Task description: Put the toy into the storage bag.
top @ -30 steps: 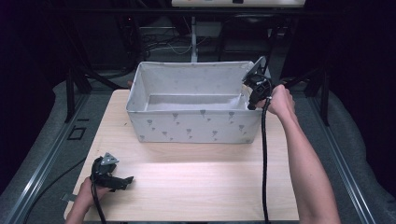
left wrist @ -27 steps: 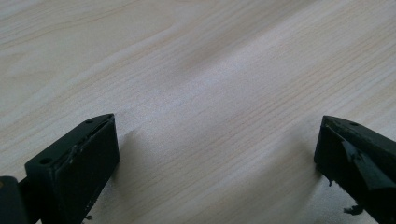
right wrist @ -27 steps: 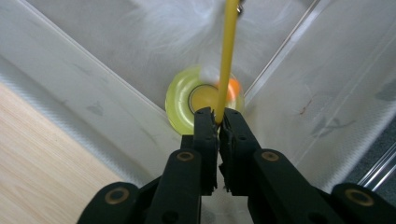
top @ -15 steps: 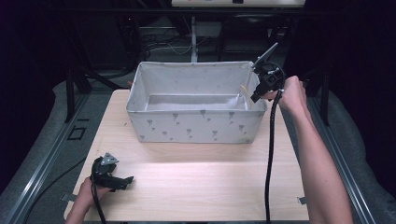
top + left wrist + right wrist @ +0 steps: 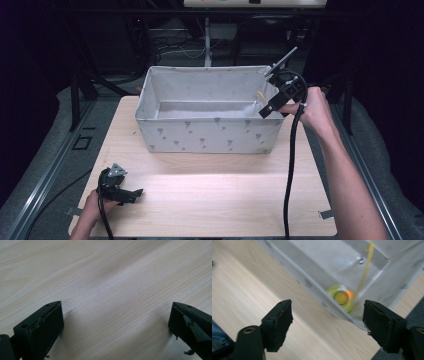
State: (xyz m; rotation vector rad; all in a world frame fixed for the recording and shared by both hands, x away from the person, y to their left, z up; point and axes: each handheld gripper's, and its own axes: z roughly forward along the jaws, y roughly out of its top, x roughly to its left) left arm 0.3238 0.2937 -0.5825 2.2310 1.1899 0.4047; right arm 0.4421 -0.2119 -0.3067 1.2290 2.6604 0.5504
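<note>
A pale grey fabric bin (image 5: 210,132) with small printed marks stands at the back of the wooden table (image 5: 210,200). My right gripper (image 5: 264,111) hovers over its right front corner. The jaws have just been opening and stand open with nothing between them (image 5: 328,325). Below them, in the bin's corner, lies a round yellow-green thing with an orange part (image 5: 340,298). A thin yellow strap (image 5: 364,270) runs up the bin's inner wall from it. My left gripper (image 5: 136,194) rests at the table's front left, open over bare wood (image 5: 116,322).
The right gripper's black cable (image 5: 290,170) hangs across the table's right side. Dark metal frame legs and cables stand behind the bin. Grey floor lies on both sides of the table.
The right gripper has risen from the bin's right rim and drawn back a little to the right, and its jaws have come apart. The left gripper has stayed where it was.
</note>
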